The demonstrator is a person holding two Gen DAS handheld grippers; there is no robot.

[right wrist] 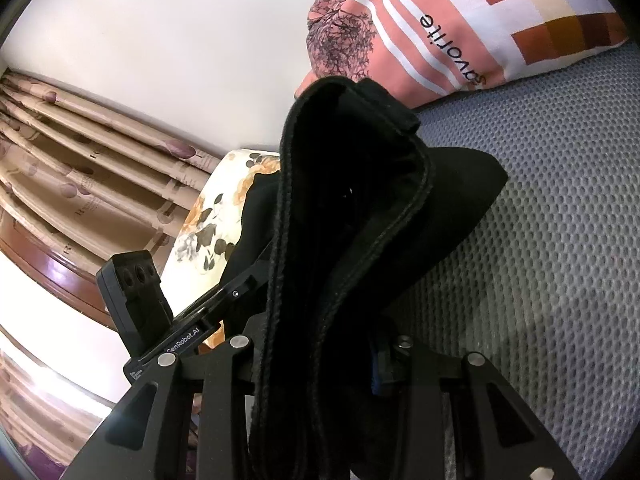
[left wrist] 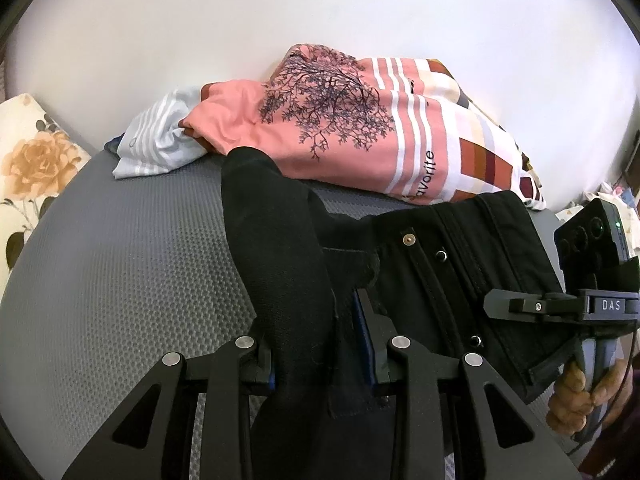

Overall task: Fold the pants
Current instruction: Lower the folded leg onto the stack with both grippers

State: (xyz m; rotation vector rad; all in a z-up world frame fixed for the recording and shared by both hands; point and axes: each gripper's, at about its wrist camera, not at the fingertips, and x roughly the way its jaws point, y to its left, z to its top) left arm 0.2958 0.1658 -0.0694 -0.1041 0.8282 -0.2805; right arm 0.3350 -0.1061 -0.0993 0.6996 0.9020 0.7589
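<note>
Black pants [left wrist: 288, 248] are lifted over a grey mesh mat [left wrist: 120, 264]. My left gripper [left wrist: 316, 344] is shut on a bunched fold of the dark cloth, which rises between its fingers. To the right lies the waistband with metal buttons [left wrist: 408, 240], where my right gripper [left wrist: 496, 304] grips its edge, a person's hand [left wrist: 580, 396] on the handle. In the right wrist view the right gripper [right wrist: 320, 352] is shut on the thick, doubled waistband of the pants [right wrist: 360, 200], which hides the pads. The left gripper [right wrist: 248, 284] shows at the left, against the cloth.
A pink T-shirt with a tree print [left wrist: 320, 120] and a pale striped garment [left wrist: 160, 140] lie at the mat's far edge. A floral pillow [left wrist: 36, 160] sits at the left. Curtains [right wrist: 80, 160] and a white wall stand behind.
</note>
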